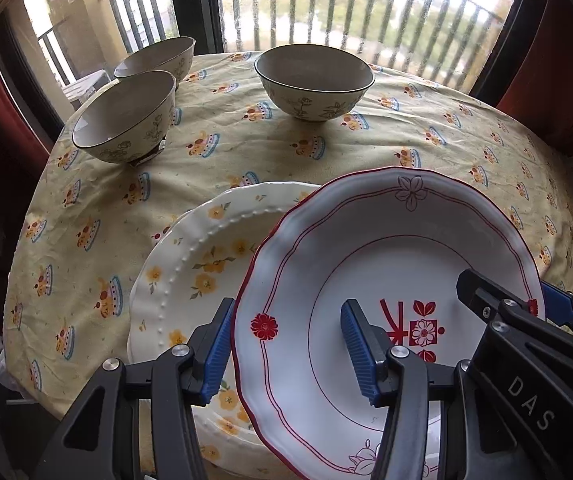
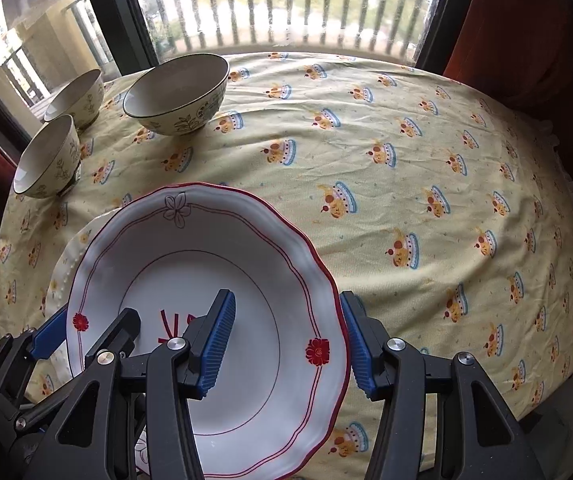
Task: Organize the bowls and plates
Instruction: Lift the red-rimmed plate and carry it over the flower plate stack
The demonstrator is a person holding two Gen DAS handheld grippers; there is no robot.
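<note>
A white plate with a scalloped red rim and red flower marks (image 1: 366, 248) (image 2: 190, 248) hangs tilted above the table, held from both sides. My left gripper (image 1: 286, 356) is shut on its left rim, one blue pad outside the edge and one inside the well. My right gripper (image 2: 286, 356) is shut on the opposite rim in the same way. Under the held plate a white plate with yellow flowers (image 1: 190, 264) (image 2: 62, 268) lies on the cloth, partly hidden. Three cream bowls with leaf drawings stand at the far left: (image 1: 126, 120), (image 1: 154, 58), (image 1: 314, 76).
A round table under a yellow cloth with cake prints (image 2: 406, 160) fills both views. Behind it is a window with balcony railings (image 1: 326, 8). Red curtains (image 2: 506, 20) hang at the sides. The two leftmost bowls stand close to the table's edge.
</note>
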